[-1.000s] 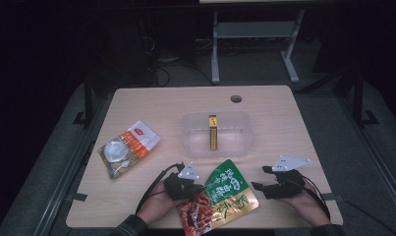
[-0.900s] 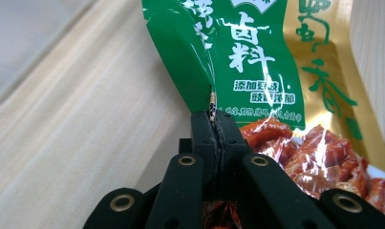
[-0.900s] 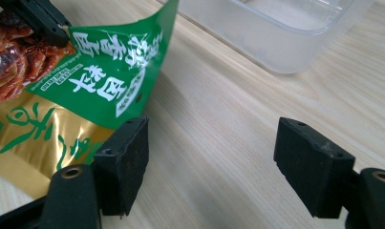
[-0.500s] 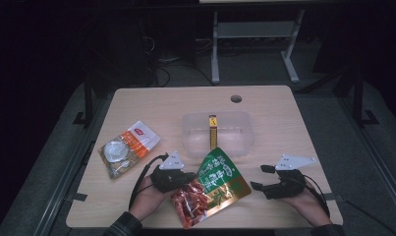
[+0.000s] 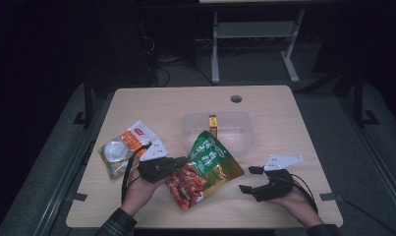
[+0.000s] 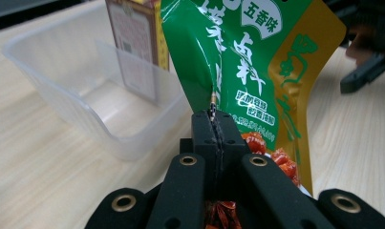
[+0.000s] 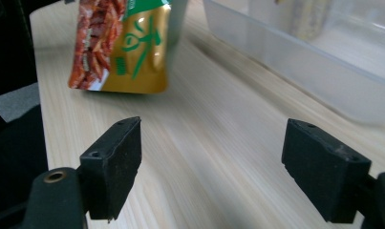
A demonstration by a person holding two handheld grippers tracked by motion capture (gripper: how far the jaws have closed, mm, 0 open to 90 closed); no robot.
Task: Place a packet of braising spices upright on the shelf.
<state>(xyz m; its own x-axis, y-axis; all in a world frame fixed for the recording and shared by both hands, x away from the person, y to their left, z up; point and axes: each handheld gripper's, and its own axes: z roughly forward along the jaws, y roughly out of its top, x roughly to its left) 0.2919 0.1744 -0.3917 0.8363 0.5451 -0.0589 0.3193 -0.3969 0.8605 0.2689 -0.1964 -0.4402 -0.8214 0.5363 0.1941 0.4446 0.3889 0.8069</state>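
Your left gripper (image 5: 182, 163), at lower centre of the high view, is clenched on the edge of the green snack pouch (image 5: 205, 167), which hangs lifted just in front of the clear plastic tray (image 5: 240, 137) at mid-frame. Your right gripper (image 5: 252, 179), lower right, has just been opening, nothing between its jaws. The light wooden table (image 5: 274, 108) stands in a dark room, a metal stand (image 5: 254, 39) behind it at upper centre

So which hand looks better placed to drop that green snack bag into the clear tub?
Left. The left gripper is clamped on the green snack bag, lifted beside the clear plastic tub. The right gripper is open, holding nothing, low over the table.
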